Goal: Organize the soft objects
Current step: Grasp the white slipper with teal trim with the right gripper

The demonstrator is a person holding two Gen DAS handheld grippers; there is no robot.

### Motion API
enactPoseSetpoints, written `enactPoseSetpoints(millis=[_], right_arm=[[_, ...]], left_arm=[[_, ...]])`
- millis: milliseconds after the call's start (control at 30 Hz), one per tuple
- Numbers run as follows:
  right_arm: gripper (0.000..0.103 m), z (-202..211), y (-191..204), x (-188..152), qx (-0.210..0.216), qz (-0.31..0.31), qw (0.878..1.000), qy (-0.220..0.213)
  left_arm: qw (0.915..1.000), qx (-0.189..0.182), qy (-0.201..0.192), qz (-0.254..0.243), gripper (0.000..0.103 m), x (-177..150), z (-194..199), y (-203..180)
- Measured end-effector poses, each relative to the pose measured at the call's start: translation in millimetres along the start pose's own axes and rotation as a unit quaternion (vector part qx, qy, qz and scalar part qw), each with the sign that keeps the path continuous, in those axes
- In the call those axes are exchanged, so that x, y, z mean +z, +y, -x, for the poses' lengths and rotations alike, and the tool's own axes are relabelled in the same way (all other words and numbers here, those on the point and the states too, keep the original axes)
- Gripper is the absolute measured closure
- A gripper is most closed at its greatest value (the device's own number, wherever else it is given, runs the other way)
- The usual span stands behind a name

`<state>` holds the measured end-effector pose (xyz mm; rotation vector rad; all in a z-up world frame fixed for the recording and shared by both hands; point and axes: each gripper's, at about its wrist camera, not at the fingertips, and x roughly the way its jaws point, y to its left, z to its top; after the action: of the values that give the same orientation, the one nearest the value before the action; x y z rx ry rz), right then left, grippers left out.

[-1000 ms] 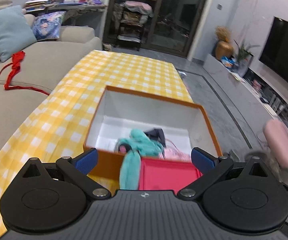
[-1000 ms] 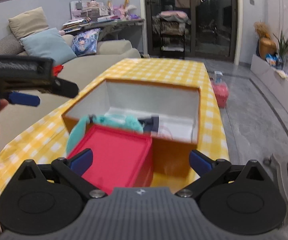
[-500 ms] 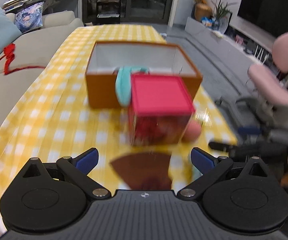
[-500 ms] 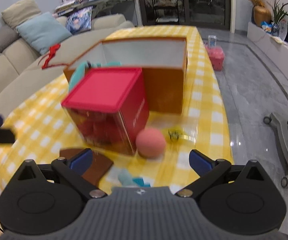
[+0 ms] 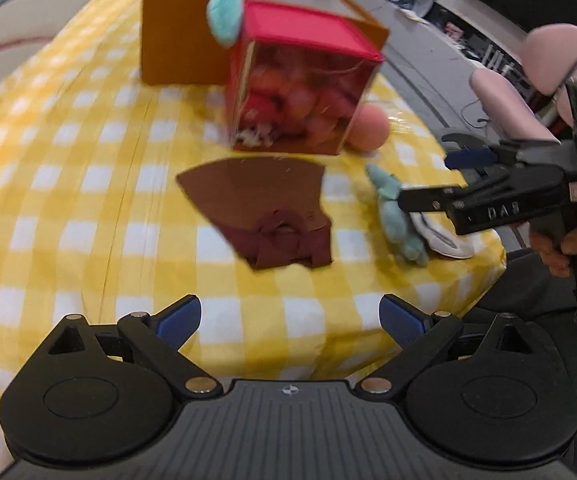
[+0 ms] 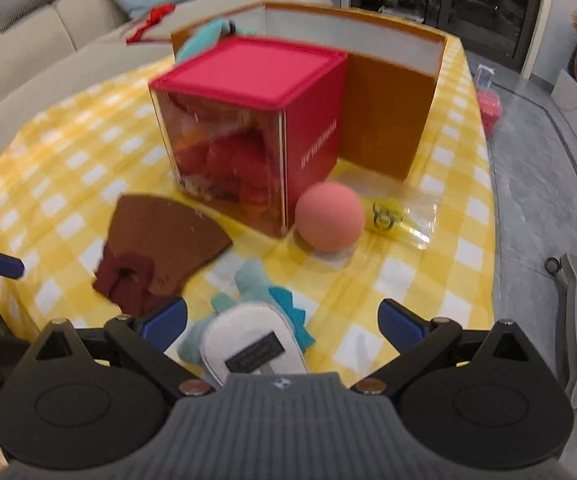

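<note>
The left gripper [image 5: 290, 318] is hanging low over the near edge of the yellow checked tablecloth [image 5: 88, 208], pointing toward the boxes, its blue-tipped jaws standing wide apart with nothing between them; just ahead of it a brown felt piece [image 5: 256, 200] is lying flat on the cloth, its darker lower part too blurred to make out. Behind that a red-lidded clear box [image 5: 300, 80] is standing in front of the orange box [image 5: 180, 44], touching or nearly touching it; the clear box is showing a reddish jumble through its wall, hard to identify. A teal plush limb [image 5: 226, 12] is drooping over the orange box's rim beside the red lid. A pink ball [image 6: 330, 216] is sitting just right of the clear box, and a clear yellow-printed packet [image 6: 400, 220] is lying beside the ball.

Farther right, the right gripper [image 6: 282, 320] is reaching in level from the table's right edge, held in a hand [image 5: 572, 244] only partly in view; its jaws are also spread open, straddling a teal plush toy [image 6: 248, 328] with a white belly and dark label. The toy is lying on the cloth at the table's near right corner, its lower part cut off by the gripper body; whether the fingers are touching it I cannot tell.
</note>
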<state>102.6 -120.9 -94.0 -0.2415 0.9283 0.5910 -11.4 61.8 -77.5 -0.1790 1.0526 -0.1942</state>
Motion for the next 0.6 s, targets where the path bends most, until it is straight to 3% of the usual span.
enactPoseSetpoints(millis=[167,400,600], right_arm=[[0.012,-21,3,-6,0.020,0.016,0.999,0.043],[0.028,-29,24,-6,0.026,0.067,0.996,0.053],[0.036,-33,25,-5,0.036,0.058,0.996,0.059]], left_arm=[[0.9998,-0.012,0.001,0.019,0.000,-3,-2,5],[0.9999,-0.007,0.010,-0.003,0.000,-8,-6,0],[0.9996,-0.024,0.007,0.016,0.000,-5,-2,4]])
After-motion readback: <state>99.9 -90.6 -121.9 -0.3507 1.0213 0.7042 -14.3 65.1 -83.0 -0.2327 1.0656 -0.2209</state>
